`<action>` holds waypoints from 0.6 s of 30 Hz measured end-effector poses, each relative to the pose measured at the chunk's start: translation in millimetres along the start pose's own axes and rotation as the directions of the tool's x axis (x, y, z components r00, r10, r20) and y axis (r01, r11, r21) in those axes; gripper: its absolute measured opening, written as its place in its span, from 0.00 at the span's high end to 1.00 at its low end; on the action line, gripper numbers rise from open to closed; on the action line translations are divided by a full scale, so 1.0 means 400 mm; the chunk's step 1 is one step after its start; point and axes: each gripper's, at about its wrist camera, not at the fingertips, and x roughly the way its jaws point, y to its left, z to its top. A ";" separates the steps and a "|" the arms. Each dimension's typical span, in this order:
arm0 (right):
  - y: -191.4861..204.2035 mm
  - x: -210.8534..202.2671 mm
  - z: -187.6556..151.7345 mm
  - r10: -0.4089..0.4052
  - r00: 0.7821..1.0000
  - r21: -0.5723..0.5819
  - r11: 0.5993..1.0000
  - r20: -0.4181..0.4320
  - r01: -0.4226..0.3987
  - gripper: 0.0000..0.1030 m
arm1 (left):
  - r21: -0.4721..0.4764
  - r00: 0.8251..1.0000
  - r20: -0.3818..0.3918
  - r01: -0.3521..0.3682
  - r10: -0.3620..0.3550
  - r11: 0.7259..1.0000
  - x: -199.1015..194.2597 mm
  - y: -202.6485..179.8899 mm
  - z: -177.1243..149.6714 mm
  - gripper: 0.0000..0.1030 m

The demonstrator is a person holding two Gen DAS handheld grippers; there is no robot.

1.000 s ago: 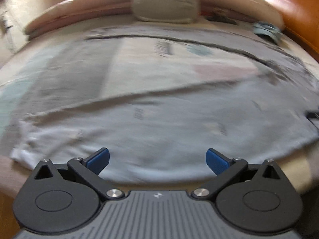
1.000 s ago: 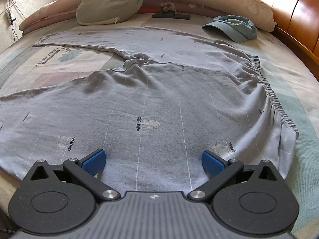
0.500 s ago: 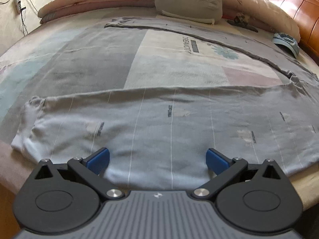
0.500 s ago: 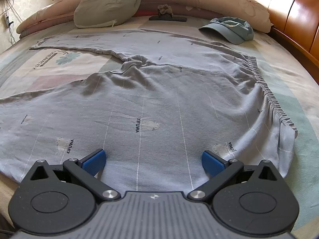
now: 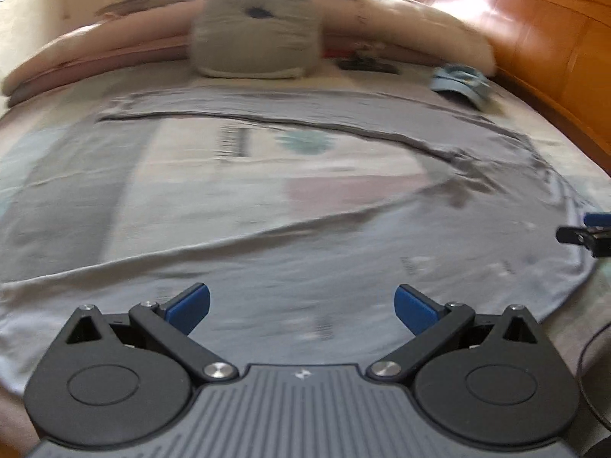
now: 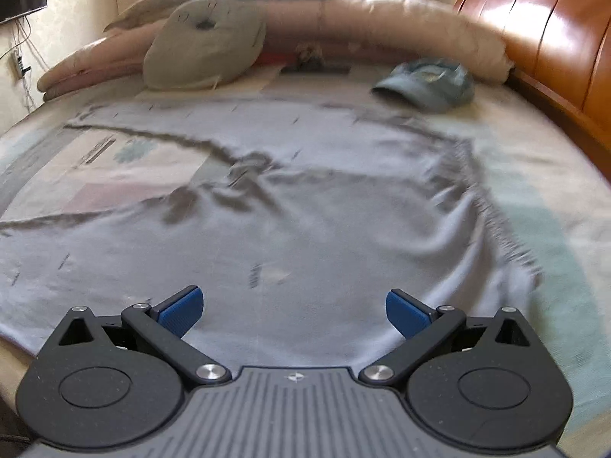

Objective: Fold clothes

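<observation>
Bed [image 6: 534,175] fills both views, w/ patchwork sheet in grey, cream, pink, teal blocks; printed wording on the sheet is too blurred to read. Orange wood headboard [image 6: 553,38] runs along the right side. Long pink bolster [image 6: 382,15] lies across the far end, grey round cushion [image 6: 206,49] leaning against it.

Pants [image 6: 305,229], pale grey-blue, lie spread flat on the bed: near leg runs across the front edge just ahead of both grippers, far leg stretches left toward the cushion, sheet showing between the two. Gathered elastic waistband [image 6: 492,206] is on the right. Small dark printed labels dot the fabric; motion blur makes them unreadable.

Blue cap [image 6: 427,84] sits on the sheet near the bolster, well apart from the pants' front leg. A flat dark item [image 6: 317,68] lies beside the cushion; can't tell what it is.

Left gripper [image 5: 301,305]: jaws spread wide, nothing between them, over the near leg. Right gripper [image 6: 294,307]: jaws likewise wide apart, empty, over the seat area; its tip also shows at the right edge of the left view.
</observation>
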 end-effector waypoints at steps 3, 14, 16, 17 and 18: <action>-0.059 0.009 -0.025 -0.050 0.998 0.037 0.998 -0.032 0.051 0.00 | 0.026 0.999 -0.021 0.045 -0.044 0.999 0.023 -0.052 0.001 0.01; -0.150 -0.012 -0.080 -0.014 0.998 0.112 0.994 -0.058 0.021 0.00 | 0.144 0.988 -0.041 0.155 -0.151 0.977 0.044 -0.207 0.024 0.01; -0.171 -0.019 -0.054 0.000 0.999 0.141 0.990 -0.034 0.005 0.00 | 0.158 0.985 -0.042 0.171 -0.167 0.972 0.051 -0.228 0.032 0.01; -0.180 -0.019 -0.039 0.003 1.000 0.144 0.990 -0.016 -0.001 0.00 | 0.165 0.984 -0.047 0.178 -0.172 0.970 0.057 -0.239 0.035 0.01; -0.190 -0.020 -0.025 0.004 1.000 0.144 0.990 0.000 -0.004 0.00 | 0.171 0.983 -0.053 0.184 -0.177 0.968 0.064 -0.249 0.037 0.01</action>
